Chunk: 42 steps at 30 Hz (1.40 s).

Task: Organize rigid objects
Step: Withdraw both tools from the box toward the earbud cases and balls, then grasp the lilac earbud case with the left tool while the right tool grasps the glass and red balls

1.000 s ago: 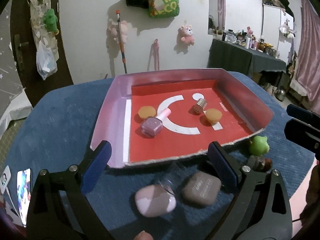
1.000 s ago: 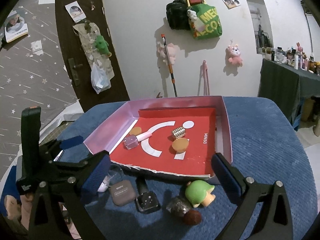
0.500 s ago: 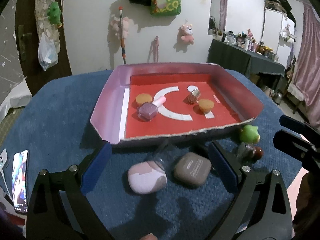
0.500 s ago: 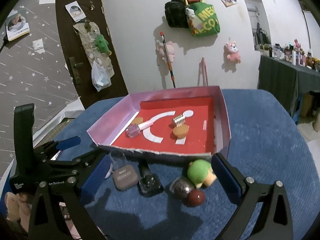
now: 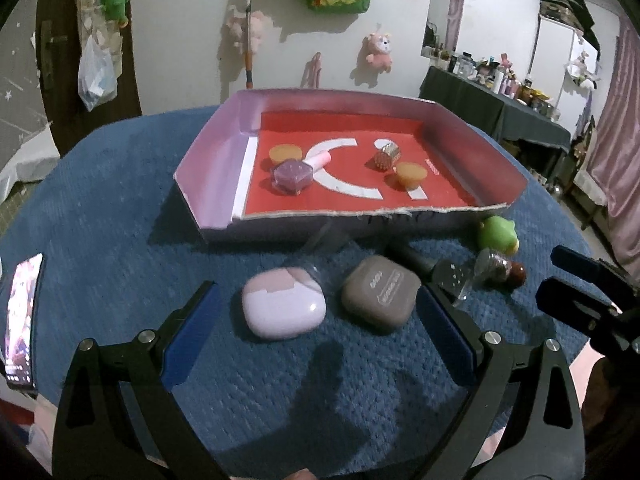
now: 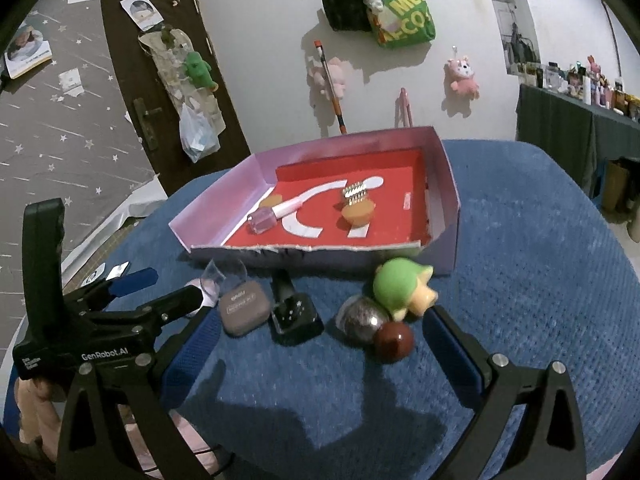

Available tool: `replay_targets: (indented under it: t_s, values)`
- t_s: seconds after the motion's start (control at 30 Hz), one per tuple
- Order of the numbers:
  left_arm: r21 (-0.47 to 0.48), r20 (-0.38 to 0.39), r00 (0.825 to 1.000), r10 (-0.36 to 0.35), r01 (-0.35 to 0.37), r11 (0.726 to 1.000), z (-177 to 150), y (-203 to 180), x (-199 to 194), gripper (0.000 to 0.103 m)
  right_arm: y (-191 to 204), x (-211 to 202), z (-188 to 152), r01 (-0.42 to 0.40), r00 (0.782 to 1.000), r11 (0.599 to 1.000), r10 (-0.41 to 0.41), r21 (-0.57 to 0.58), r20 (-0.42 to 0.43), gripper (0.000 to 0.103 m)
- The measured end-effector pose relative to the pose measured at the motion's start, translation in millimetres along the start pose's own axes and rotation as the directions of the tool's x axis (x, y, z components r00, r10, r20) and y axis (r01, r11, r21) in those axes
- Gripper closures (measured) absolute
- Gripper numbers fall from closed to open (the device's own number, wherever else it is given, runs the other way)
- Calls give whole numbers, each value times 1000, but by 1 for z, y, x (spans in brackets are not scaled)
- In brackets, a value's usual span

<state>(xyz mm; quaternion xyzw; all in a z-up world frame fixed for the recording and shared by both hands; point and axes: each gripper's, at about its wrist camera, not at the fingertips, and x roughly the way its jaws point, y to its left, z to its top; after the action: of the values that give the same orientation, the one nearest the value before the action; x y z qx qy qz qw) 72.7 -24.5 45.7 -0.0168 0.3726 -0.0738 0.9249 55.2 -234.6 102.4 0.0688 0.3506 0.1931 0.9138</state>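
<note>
A pink box with a red floor (image 5: pixel 496 168) (image 6: pixel 448 184) holds a purple nail polish bottle (image 5: pixel 294 172) (image 6: pixel 272 216), two orange caps (image 5: pixel 410 172) and a silver clip (image 5: pixel 387 156). On the blue cloth in front lie a lilac earbud case (image 5: pixel 284 308), a brown earbud case (image 5: pixel 378 298) (image 6: pixel 244 308), a black bottle (image 6: pixel 294 312), a round flask with a red stopper (image 6: pixel 374 322) and a green toy (image 6: pixel 402 288) (image 5: pixel 498 234). My left gripper (image 5: pixel 320 332) is open, just short of the two cases. My right gripper (image 6: pixel 320 344) is open, before the black bottle and flask.
A clear plastic cup (image 6: pixel 222 278) lies by the box front. A phone (image 5: pixel 20 320) lies at the cloth's left edge. The round table ends close behind the box; a door, wall hangings and a cluttered dark table (image 5: pixel 500 100) stand beyond.
Both grippers have pulled back and lowered, so the loose items now sit further ahead of the fingers. Nothing was grasped or moved.
</note>
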Motion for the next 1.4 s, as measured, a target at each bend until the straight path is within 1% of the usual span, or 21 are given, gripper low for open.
replay_targets:
  t_s: [0.3, 0.87, 1.13, 1.23, 1.27, 1.4]
  values:
    - [-19, -40, 999, -1, 1, 1000, -16, 0, 6, 4, -2, 8, -16, -12, 999, 1000, 13, 20, -51, 0]
    - [-55, -88, 996, -15, 10, 998, -33, 8, 17, 5, 0, 18, -34, -6, 995, 1000, 8, 26, -102, 0]
    - [-53, -81, 997, -2, -3, 999, -33, 13, 19, 4, 0, 21, -37, 22, 995, 1000, -21, 6, -100, 0]
    - [-39, -81, 996, 29, -32, 999, -32, 13, 22, 5, -3, 22, -36, 44, 995, 999, -43, 1, -91, 0]
    - [-35, -80, 996, 34, -37, 999, -32, 13, 22, 5, -5, 22, -35, 51, 995, 999, -50, 2, -91, 1]
    - [-39, -78, 996, 43, -46, 998, -29, 15, 25, 5, -12, 24, -32, 68, 994, 998, -67, 16, -83, 8]
